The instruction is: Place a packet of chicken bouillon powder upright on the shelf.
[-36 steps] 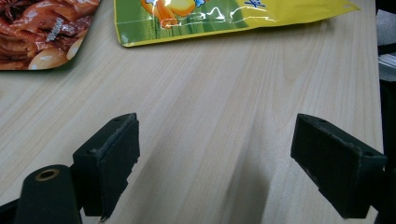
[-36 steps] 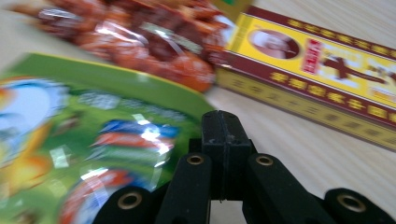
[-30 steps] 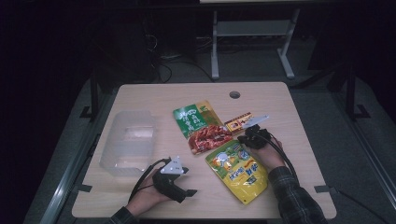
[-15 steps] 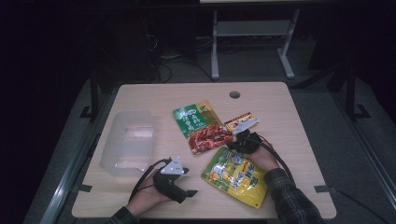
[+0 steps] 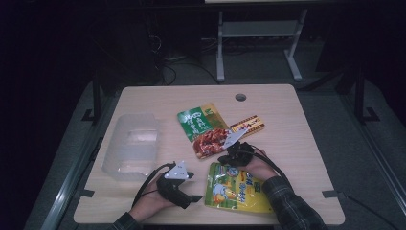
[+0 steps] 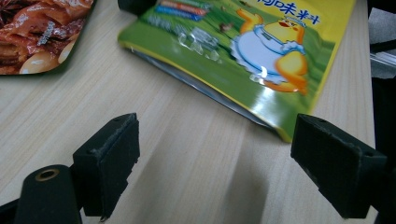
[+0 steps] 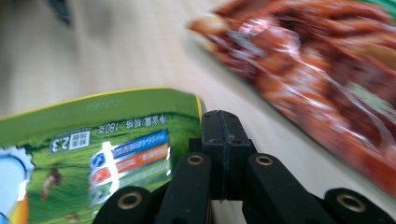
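One clear plastic tub (image 5: 130,143) sits far left on the table (image 5: 297,143). The left gripper (image 5: 184,191) has its jaws spread wide, nothing between them. Three packets total: the yellow-green pouch (image 5: 237,189) near the front edge, reading "180" in the right gripper view, pinched at its corner by the right gripper (image 5: 225,160); one green-red packet (image 5: 203,128); one small yellow-red packet (image 5: 250,125).

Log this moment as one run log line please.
right gripper: shut on yellow pouch corner | left gripper: open, facing pouch | clear bin: left
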`<state>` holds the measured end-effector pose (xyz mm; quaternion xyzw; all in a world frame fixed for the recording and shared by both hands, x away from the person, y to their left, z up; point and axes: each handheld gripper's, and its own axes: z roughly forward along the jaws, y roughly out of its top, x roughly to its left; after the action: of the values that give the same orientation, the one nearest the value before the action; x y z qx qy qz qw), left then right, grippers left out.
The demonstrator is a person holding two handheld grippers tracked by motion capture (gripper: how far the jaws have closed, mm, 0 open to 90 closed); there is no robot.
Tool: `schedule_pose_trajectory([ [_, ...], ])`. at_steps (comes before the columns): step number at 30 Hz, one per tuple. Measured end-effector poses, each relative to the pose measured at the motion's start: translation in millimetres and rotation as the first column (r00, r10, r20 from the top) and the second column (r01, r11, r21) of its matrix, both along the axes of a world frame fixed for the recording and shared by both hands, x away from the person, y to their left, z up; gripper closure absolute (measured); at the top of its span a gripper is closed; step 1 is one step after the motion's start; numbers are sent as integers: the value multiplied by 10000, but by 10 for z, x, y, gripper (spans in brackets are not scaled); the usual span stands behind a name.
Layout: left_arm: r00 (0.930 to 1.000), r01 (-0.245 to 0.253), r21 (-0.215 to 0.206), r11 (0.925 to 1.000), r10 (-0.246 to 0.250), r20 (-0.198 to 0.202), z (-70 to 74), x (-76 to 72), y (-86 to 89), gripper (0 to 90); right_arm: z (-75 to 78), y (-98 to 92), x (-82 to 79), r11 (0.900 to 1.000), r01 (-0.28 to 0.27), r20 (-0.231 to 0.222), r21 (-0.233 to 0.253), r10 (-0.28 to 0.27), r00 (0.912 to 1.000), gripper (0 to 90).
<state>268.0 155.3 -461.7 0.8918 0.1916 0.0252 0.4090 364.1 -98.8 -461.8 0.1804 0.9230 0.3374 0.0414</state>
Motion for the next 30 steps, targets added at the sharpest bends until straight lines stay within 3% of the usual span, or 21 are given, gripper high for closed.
schedule_pose_trajectory([
  [3,10000,14,-4,10000,-14,-17,7,6,-1,149,51,38,-39,9997,-135,2,179,135,9999,899],
  [4,9999,59,55,10000,-60,138,19,12,-9,147,136,-6,-92,9989,418,107,212,-420,9991,898],
  [8,9997,95,-96,9999,-93,216,61,38,-47,143,254,-157,-166,9966,735,241,375,-744,9969,898],
  [9,9994,214,-141,9997,-210,258,87,55,-96,140,308,-279,-258,9918,1192,120,471,-1198,9927,898],
  [11,9993,333,-27,9994,-332,179,102,71,-121,139,316,-341,-300,9888,1394,43,528,-1399,9902,897],
  [12,9986,458,116,9989,-461,277,121,95,-149,139,313,-467,-372,9836,1774,71,338,-1777,9841,897],
  [17,9959,780,-1,9970,-780,458,212,218,-321,139,333,-676,-520,9743,2253,144,42,-2254,9742,897],
  [20,9950,934,-84,9956,-931,363,234,311,-421,143,333,-862,-699,9629,2699,104,-16,-2698,9628,898],
  [25,9932,1134,-263,9932,-1127,278,252,461,-564,198,290,-1025,-901,9501,3113,-24,-209,-3114,9503,898],
  [30,9931,1171,-247,9928,-1167,146,234,537,-640,215,178,-1075,-954,9441,3234,-183,-639,-3252,9455,899],
])
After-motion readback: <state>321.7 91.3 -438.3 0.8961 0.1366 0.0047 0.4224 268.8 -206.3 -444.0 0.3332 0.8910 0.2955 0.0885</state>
